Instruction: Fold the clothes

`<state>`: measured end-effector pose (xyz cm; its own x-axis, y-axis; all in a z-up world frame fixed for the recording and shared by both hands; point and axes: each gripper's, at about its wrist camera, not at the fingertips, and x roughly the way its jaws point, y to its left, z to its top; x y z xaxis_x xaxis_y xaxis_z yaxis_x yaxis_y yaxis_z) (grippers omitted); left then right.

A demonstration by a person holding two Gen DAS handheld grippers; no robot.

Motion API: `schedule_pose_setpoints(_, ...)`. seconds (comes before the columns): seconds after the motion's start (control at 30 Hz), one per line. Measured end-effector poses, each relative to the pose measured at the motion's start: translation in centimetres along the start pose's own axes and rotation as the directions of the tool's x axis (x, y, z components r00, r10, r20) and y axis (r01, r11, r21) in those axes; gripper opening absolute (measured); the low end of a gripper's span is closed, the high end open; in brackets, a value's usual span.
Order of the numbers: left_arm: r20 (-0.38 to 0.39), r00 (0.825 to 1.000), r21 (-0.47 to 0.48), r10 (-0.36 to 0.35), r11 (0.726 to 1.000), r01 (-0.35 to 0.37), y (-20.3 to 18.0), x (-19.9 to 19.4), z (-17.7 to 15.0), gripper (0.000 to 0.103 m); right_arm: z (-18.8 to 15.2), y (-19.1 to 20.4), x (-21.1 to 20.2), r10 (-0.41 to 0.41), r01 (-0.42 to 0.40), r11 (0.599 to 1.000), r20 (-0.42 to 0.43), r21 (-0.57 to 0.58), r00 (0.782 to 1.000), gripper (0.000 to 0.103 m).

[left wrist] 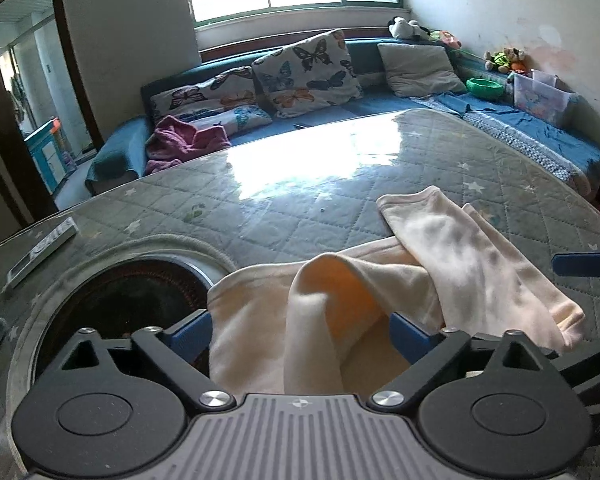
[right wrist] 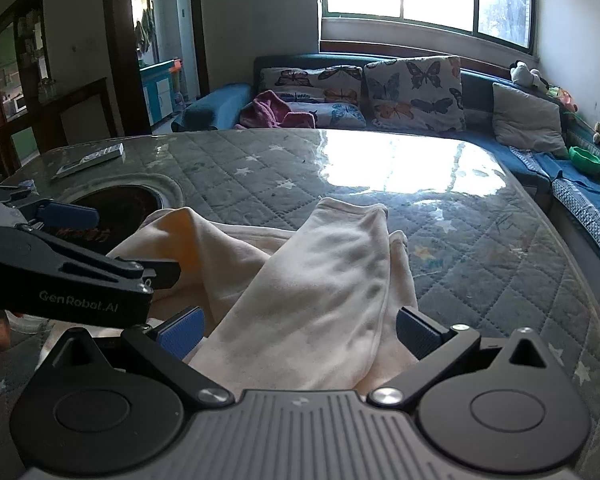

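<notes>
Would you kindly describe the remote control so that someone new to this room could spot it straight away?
Start at the large table with the quilted, star-patterned cover under clear sheeting, in front of the blue sofa. Go to its far left corner, beyond the round dark opening in the top. The remote control lies flat there: a slim, pale grey bar, the only hard thing on a table otherwise holding cream clothing.

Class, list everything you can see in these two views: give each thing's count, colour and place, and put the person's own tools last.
Garment: one, cream, crumpled on table.
Table: one, grey quilted star cover under glossy sheet.
Round opening: one, dark, table's left part.
Remote: one, grey, table's far left.
Sofa: one, blue, under window.
Butterfly cushions: three.
Plain cushion: one, grey.
Purple cloth: one, on sofa.
Green bowl: one.
Left hand-held gripper: open, cloth between.
Right hand-held gripper: open, cloth between.
</notes>
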<state>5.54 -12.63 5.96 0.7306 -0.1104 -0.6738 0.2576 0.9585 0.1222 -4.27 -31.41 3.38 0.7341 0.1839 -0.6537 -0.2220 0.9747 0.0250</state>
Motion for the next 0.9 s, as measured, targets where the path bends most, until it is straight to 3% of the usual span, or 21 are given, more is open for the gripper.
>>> schedule_pose_setpoints(0.13, -0.005, 1.000, 0.011, -0.025, 1.000, 0.025, 0.1, 1.1, 0.5, 0.076, 0.3, -0.3, 0.5, -0.005, 0.005, 1.000, -0.005, 0.010, 1.000, 0.097)
schedule_pose_setpoints(0.23, -0.021, 0.998, 0.004, -0.054, 0.999, 0.055, 0.3, 2.2, 0.8, 0.058, 0.5, -0.7, 1.0, -0.002, 0.002, 1.000, -0.012, 0.023, 1.000, 0.094)
schedule_pose_setpoints(0.3, -0.030, 0.996, -0.005, -0.080, 0.997, 0.080, 0.5, 2.7, 0.8, 0.032, 0.7, -0.9, 1.2, -0.010, 0.011, 1.000, -0.016, 0.017, 1.000, 0.093)
schedule_pose_setpoints(0.43, -0.035, 0.990, -0.033, -0.137, 0.990, 0.136, 1.3, 3.1, 0.4, 0.012, 1.3, -1.4, 1.6, 0.000, 0.001, 0.999, -0.016, 0.033, 1.000, 0.087)
schedule_pose_setpoints(0.63, -0.021, 0.985, -0.068, -0.173, 0.983, 0.171, 2.2, 2.6, 0.2, 0.016, 3.0, -1.3, 2.9, 0.022, -0.022, 0.999, -0.013, 0.032, 1.000, 0.073)
schedule_pose_setpoints(0.67, -0.019, 0.985, -0.067, -0.170, 0.984, 0.168, 2.2, 2.6, 0.3, 0.025, 3.3, -1.4, 3.1, 0.028, -0.027, 0.999, -0.013, 0.041, 1.000, 0.072)
schedule_pose_setpoints(0.7, -0.016, 0.986, -0.061, -0.168, 0.984, 0.167, 2.1, 2.6, 0.4, 0.042, 3.6, -1.5, 3.3, 0.031, -0.030, 0.998, -0.012, 0.049, 0.999, 0.070)
schedule_pose_setpoints(0.77, -0.012, 0.986, -0.048, -0.168, 0.985, 0.167, 2.0, 2.8, 0.5, 0.049, 4.0, -1.7, 3.7, 0.033, -0.032, 0.997, -0.010, 0.064, 0.999, 0.069)
schedule_pose_setpoints(0.83, -0.021, 0.981, -0.035, -0.195, 0.980, 0.194, 1.8, 3.1, 0.5, 0.043, 4.5, -1.9, 4.1, 0.031, -0.029, 0.997, -0.016, 0.078, 0.999, 0.065)
schedule_pose_setpoints(0.87, -0.028, 0.977, -0.041, -0.210, 0.977, 0.209, 1.9, 3.3, 0.4, 0.023, 4.7, -1.9, 4.4, 0.031, -0.029, 0.996, -0.020, 0.083, 0.999, 0.064)
schedule_pose_setpoints(0.9, -0.034, 0.974, -0.048, -0.225, 0.973, 0.224, 2.0, 3.4, 0.3, 0.012, 4.8, -1.8, 4.5, 0.032, -0.030, 0.996, -0.023, 0.082, 0.999, 0.064)
